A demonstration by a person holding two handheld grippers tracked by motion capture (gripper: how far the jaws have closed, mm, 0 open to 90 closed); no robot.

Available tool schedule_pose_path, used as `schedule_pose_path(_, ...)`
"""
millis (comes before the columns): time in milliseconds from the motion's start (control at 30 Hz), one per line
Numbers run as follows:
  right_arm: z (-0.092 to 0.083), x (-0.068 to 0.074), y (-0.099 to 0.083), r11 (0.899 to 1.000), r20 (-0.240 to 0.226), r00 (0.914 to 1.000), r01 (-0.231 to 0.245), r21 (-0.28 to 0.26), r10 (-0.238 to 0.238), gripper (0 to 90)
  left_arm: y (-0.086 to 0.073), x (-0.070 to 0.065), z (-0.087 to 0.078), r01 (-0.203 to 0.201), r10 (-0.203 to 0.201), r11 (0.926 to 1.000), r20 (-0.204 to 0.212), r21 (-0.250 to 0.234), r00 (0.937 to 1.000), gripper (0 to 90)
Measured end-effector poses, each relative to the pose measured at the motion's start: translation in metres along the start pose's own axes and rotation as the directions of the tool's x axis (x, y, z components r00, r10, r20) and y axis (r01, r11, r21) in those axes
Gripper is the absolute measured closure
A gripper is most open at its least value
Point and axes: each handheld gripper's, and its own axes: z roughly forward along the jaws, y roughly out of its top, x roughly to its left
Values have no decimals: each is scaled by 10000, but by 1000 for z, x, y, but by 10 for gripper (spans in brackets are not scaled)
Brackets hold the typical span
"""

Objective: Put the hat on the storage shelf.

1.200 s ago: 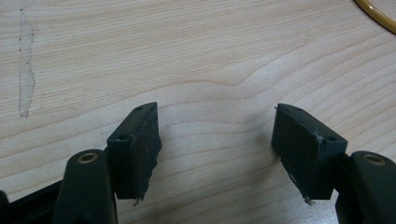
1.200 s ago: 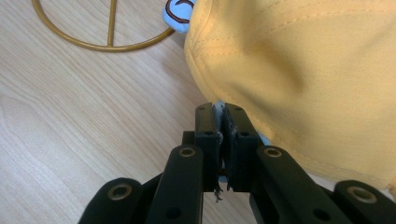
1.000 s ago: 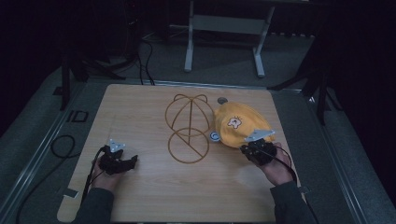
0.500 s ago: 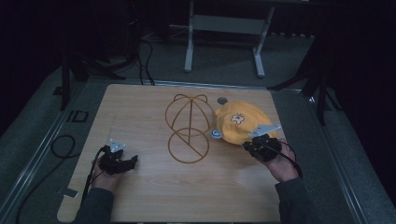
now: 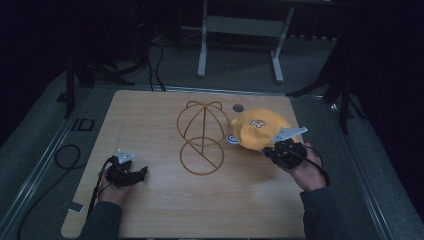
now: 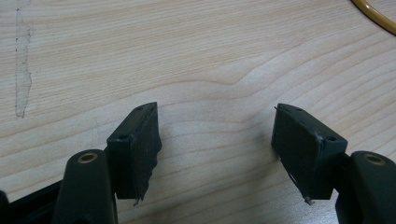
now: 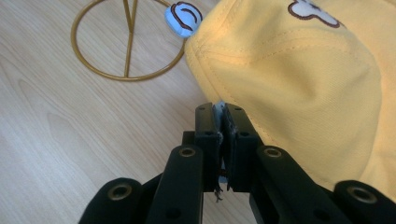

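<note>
A yellow cap with a cartoon patch sits at the right of the wooden table, beside a gold wire hat stand. My right gripper is shut on the cap's near edge; in the right gripper view its jaws pinch the pale rim of the yellow cap, lifted a little off the wood. A small blue round tag hangs at the cap's side, near the stand's ring base. My left gripper rests at the table's left, open, with bare wood between its pads.
A dark round hole lies in the tabletop behind the cap. A white frame stand is on the floor beyond the table. Cables trail along the left edge. A scuff mark shows on the wood.
My right gripper has risen slightly with the cap's edge, and the cap has lifted and shifted a little. The left hand has stayed still.
</note>
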Motion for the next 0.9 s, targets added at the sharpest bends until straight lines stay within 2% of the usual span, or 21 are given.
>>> schedule_pose_path(667,-20,-4,6,9981,-143,9999,-103,-603,94,856,0,0,0,-17,17,10000,2,3,10000,327)
schedule_pose_path(900,-27,-11,4,9957,-200,9991,-395,-834,380,856,0,0,0,-34,34,10000,7,14,10000,327)
